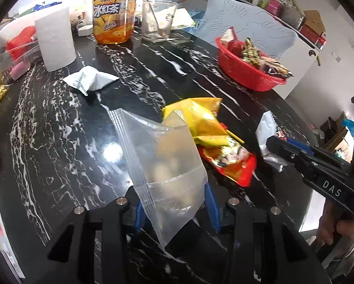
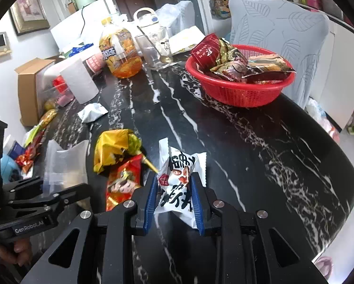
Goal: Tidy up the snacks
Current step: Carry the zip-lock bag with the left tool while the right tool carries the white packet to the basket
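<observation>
My left gripper (image 1: 174,203) is shut on a clear zip bag (image 1: 162,161) that stands open above the black marble table (image 1: 58,130); the bag (image 2: 63,163) also shows at the left of the right wrist view. My right gripper (image 2: 174,189) is shut on a white snack packet (image 2: 179,179) with black lettering, and this packet (image 1: 268,132) appears at the right in the left wrist view. A yellow packet (image 1: 200,116) and a red packet (image 1: 231,163) lie between the two grippers. A red basket (image 2: 238,87) with several snacks stands at the far right.
At the far end stand a paper roll (image 1: 55,37), an iced tea bottle (image 1: 114,14) and a glass cup (image 1: 158,21). A crumpled white wrapper (image 1: 89,82) lies mid-table. More packets (image 2: 37,142) and a cardboard box (image 2: 30,87) crowd the left edge. A pale chair (image 2: 278,26) stands behind the basket.
</observation>
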`<state>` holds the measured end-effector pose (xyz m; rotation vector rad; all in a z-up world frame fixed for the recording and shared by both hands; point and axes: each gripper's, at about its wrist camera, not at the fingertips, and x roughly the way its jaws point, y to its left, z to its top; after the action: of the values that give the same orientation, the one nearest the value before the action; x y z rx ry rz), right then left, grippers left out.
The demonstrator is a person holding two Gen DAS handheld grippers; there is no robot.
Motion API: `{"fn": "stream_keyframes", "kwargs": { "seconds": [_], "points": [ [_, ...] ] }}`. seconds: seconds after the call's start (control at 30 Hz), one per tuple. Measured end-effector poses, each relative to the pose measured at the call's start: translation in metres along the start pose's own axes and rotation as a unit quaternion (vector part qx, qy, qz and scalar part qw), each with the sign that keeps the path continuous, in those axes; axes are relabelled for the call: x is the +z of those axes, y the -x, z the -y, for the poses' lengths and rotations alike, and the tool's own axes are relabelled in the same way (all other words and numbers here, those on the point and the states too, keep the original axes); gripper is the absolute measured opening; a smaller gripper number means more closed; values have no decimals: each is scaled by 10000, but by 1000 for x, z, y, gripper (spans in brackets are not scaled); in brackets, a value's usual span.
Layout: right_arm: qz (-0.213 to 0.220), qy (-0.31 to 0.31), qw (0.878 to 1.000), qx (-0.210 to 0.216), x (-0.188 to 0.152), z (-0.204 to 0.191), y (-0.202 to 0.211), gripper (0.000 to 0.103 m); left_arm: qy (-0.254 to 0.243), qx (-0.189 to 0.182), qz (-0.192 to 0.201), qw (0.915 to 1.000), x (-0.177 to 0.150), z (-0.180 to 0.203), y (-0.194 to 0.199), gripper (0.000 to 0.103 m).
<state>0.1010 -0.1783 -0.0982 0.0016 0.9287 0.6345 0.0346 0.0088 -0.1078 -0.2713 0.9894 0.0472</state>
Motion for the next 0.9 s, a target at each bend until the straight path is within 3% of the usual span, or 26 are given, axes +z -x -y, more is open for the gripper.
{"fn": "stream_keyframes", "kwargs": {
  "seconds": [0.53, 0.73, 0.9],
  "points": [
    [-205, 114, 9997, 36, -42, 0, 22, 27, -316, -144, -116, 9993, -16, 32, 4, 41],
    [-318, 119, 9994, -7, -46, 1, 15, 37, -303, -118, -144, 9994, -17, 35, 5, 41],
    [-220, 170, 9996, -54, -48, 1, 16, 31, -252, -94, -168, 9995, -18, 35, 4, 41]
  ]
}}
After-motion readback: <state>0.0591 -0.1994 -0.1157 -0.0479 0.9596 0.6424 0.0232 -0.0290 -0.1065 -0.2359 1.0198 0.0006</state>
